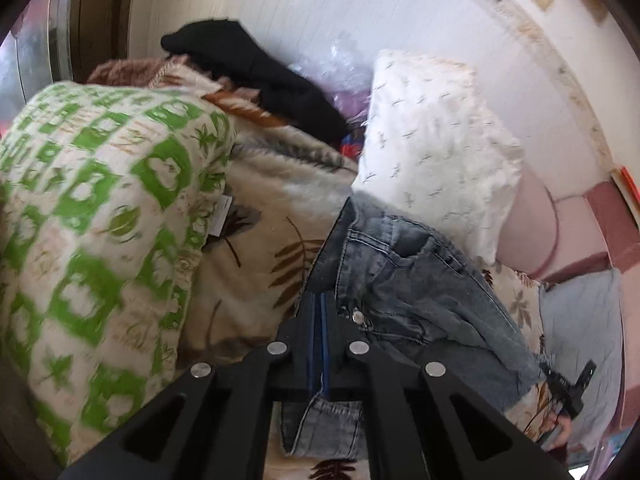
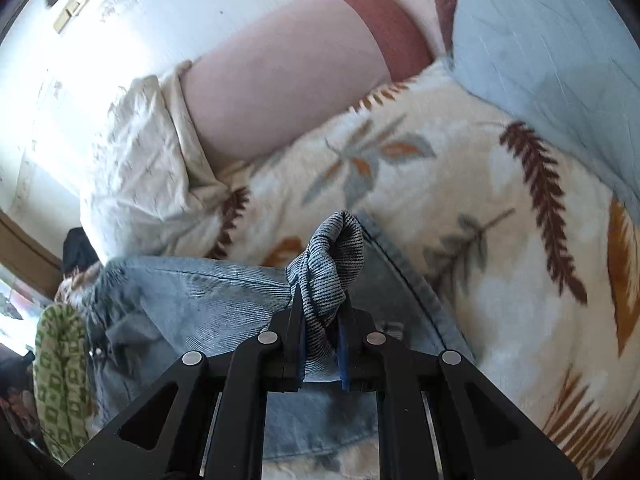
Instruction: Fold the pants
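Observation:
The pants are light blue denim jeans [image 1: 420, 280] lying on a cream blanket with a leaf print [image 1: 256, 248]. In the left wrist view my left gripper [image 1: 320, 304] is shut on the jeans at the waistband, near the metal button. The other gripper shows small at the far right [image 1: 572, 392]. In the right wrist view my right gripper [image 2: 320, 312] is shut on a bunched fold of the jeans [image 2: 332, 256] that sticks up between the fingers. The rest of the jeans [image 2: 192, 296] spreads to the left over the blanket [image 2: 460, 208].
A green and white patterned quilt [image 1: 88, 208] is piled at the left. A white pillow [image 1: 436, 152], a pink bolster [image 2: 280, 80] and a light blue pillow [image 2: 540, 48] lie along the wall. A black garment [image 1: 256, 72] lies on top of the pile.

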Available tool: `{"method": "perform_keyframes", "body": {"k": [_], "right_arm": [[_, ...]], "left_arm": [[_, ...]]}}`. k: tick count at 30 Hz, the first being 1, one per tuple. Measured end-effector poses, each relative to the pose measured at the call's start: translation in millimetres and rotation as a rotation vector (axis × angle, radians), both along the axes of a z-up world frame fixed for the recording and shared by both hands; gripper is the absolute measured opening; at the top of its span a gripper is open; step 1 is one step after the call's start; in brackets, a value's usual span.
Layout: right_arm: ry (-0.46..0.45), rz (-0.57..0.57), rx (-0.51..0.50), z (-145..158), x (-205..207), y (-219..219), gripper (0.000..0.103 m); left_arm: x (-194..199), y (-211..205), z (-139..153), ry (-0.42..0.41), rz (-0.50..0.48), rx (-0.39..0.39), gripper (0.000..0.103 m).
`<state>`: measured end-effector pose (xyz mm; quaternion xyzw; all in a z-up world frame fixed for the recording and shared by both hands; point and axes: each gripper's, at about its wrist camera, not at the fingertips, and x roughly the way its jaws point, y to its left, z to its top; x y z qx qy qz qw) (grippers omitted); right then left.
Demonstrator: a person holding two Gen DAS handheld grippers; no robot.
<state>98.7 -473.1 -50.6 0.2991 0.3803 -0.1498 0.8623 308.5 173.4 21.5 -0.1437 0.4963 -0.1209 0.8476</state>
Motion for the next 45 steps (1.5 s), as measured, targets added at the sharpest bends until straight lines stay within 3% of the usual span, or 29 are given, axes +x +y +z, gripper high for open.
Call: {"method": "perform_keyframes", "body": {"k": [2,3,5,7,9,17,21,23,27,30,35,39,45], "right_arm": [[0.009,-0.005,-0.002,-4,4,0,0.011],[0.014,-0.009,-0.008,-5,6,0,0.011],[0.013,-0.017,-0.012,-6,12,-2,0.011],[-0.002,-0.026,-0.009,-7,12,-4,0.011],[-0.021,-0.036,-0.018,-7,12,-5,0.011],[-0.025,-0.055,-0.006,-32,19,-9,0.011],[-0.036,-0.054,-0.005,-34,24,-12,0.011],[-0.037,-0.058,-0.001,-37,25,-13,0.012],[-0.033,-0.061,0.009,-42,26,-13,0.012],[-0.041,-0.067,0.011,-41,26,-13,0.012],[-0.087,-0.088,-0.002,-33,23,-13,0.012],[-0.118,-0.105,0.011,-29,23,-16,0.012],[-0.174,-0.127,0.032,-18,46,-25,0.012]], "left_arm": [[21,-12,-4,0.022,0.013,0.020,0.007],[33,-20,-6,0.032,0.009,0.033,0.013],[58,-38,-15,0.061,0.006,0.045,0.027],[82,-57,-29,0.085,0.023,0.061,0.052],[103,-74,-43,0.105,0.034,0.066,0.057],[166,-113,-104,0.201,0.059,0.051,0.058],[175,-124,-120,0.226,0.031,-0.050,0.056],[177,-133,-124,0.231,-0.002,-0.065,0.043],[174,-151,-133,0.242,-0.059,0.000,0.004],[173,-148,-131,0.214,-0.033,-0.004,0.004],[161,-124,-101,0.118,0.019,-0.091,0.004],[145,-99,-69,0.072,0.028,-0.219,0.004],[97,-70,-8,-0.045,-0.014,-0.257,0.004]]}}
